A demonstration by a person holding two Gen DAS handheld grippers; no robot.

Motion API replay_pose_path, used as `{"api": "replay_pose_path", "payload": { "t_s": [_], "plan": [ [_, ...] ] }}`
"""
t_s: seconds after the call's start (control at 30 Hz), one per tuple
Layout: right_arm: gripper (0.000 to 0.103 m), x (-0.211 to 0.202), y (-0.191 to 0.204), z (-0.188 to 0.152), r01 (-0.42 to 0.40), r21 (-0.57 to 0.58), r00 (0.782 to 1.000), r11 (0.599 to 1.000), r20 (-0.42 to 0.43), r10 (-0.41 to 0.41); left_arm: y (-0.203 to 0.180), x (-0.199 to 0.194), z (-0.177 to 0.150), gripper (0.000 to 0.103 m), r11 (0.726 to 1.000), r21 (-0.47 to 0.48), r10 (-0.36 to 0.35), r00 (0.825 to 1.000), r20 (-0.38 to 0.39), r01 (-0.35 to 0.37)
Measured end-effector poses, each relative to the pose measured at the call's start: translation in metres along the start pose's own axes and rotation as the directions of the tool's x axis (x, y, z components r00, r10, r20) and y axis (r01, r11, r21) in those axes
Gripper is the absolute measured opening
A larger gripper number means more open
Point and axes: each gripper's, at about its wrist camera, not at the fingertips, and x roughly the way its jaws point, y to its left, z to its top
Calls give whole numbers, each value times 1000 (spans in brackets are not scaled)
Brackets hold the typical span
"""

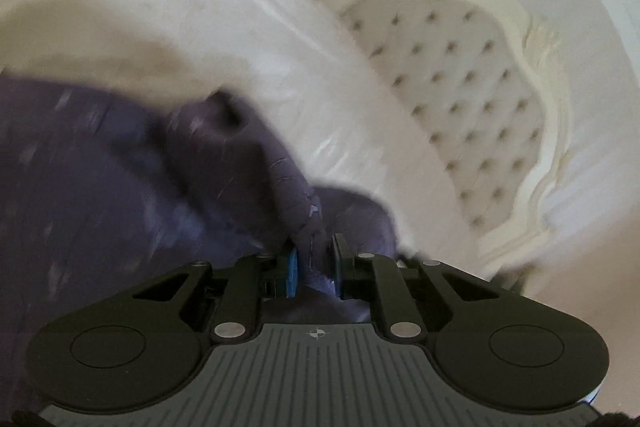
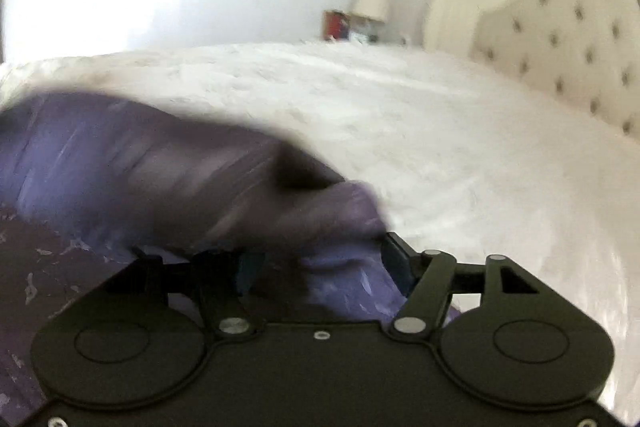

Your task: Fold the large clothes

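Both my wrist views are smeared with motion blur, so fine detail is hard to read. The purple garment [image 1: 120, 187] lies bunched on a white bed [image 1: 200, 27], its folds blurred into streaks; pale flecks on the fabric may be a print, but I cannot tell. Its far side runs out of the frame on the left in both views. My left hand-held gripper [image 1: 314, 263] is pinched tight on a raised ridge of the purple garment, the blue pads [image 1: 292, 267] pressing the cloth from either side. In the right wrist view, my right hand-held gripper [image 2: 320, 267] has its jaws set fairly wide with a thick roll of the same cloth lying between them; the left pad is lost in blur and shadow, so I cannot tell whether the pads truly press on the fabric. The bed cover looks white and slightly fluffy or crinkled. At its end stands a cream tufted headboard [image 2: 560, 39] with a carved frame. Beyond the bed, against a plain pale wall, a small lamp [image 2: 372, 1] and some boxes [image 2: 340, 25] are too blurred to identify.
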Motion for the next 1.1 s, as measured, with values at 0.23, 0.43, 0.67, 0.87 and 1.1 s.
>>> {"api": "replay_pose_path", "payload": {
  "t_s": [0.23,0.43,0.67,0.87,1.1],
  "plan": [
    [68,-16,-9,-47,-39,0,986,999,-162,38,30,18,-38,18,977,153,175,972,-159,-150],
    [69,-43,-32,-57,-20,193,986,981,-161,51,16,-16,-24,58,940,311,172,982,-71,-142],
    [69,-56,-69,-54,-132,601,986,788,-5,169,6,-31,17,67,926,328,174,982,73,-189],
    [85,-38,-52,-40,-209,668,966,714,30,255,17,1,35,67,934,268,226,972,69,-237],
    [92,-10,-29,-31,-148,653,966,743,-64,250,42,13,32,65,935,224,276,961,22,-274]
  ]
}}
